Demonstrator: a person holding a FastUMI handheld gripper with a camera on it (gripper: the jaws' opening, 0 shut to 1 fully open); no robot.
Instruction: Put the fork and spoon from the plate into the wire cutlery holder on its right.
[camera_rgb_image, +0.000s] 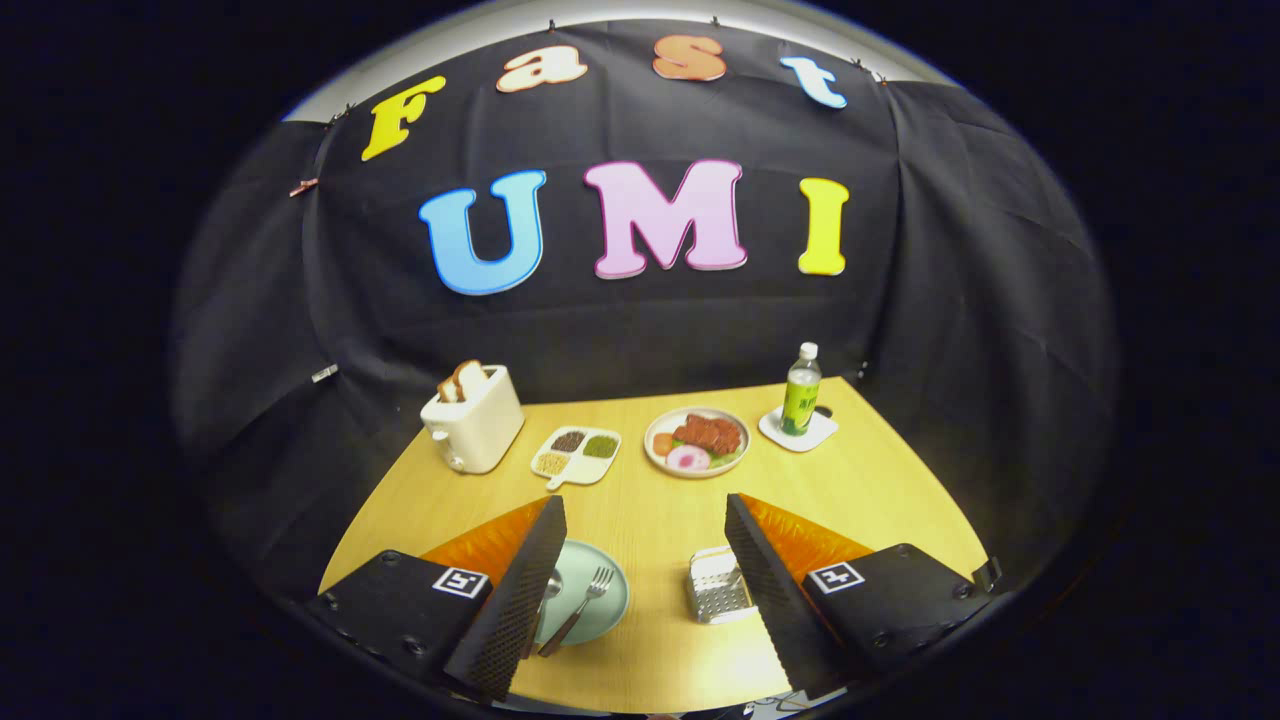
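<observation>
The gripper (645, 590) hangs above the worktop (650, 500), jaws spread wide and empty, apparently lining up a first pick. The fork (580, 608) and spoon (545, 600) lie on the pale green plate (600, 600); the wire cutlery holder (718, 597) waits just right.

Gripper (645, 590) just hanging there, wide open

Both fingers (520, 600) are angling apart with a big gap between them, gripping nothing and touching nothing at all.
</observation>
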